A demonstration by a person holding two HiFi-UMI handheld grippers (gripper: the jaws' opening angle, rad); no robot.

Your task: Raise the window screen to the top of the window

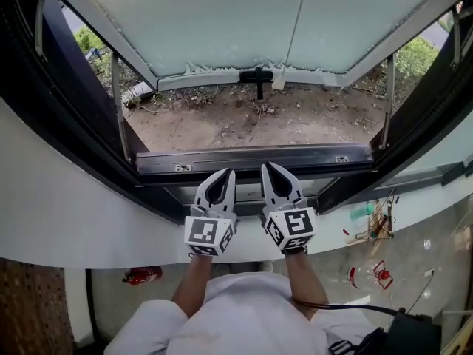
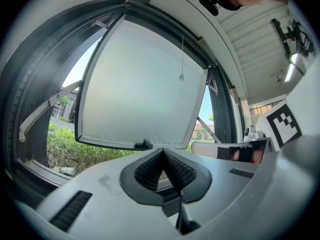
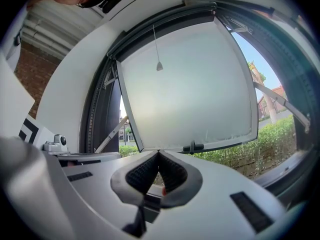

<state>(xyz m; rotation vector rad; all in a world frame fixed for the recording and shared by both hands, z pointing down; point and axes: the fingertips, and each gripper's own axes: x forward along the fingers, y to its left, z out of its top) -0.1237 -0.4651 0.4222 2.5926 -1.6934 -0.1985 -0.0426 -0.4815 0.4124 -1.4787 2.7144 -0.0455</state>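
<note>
Though closed, left tool (image 1: pixel 227 174), right tool (image 1: pixel 267 170): window frame (image 1: pixel 251 157) contact unclear.

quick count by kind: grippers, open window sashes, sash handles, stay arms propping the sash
grippers: 2, left gripper and right gripper
open window sash: 1
sash handle: 1
stay arms: 2, left stay arm and right stay arm
total: 6

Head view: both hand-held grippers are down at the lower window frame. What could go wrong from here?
1. The left hand-held gripper and right hand-held gripper are both shut on nothing; lifting now would likely leave the dark bar in front of them behind.
2. They sit close together near its middle; pulled from there it might tilt and bind.
3. The thin cord hanging mid-window could snag a rising hand-held gripper.
</note>
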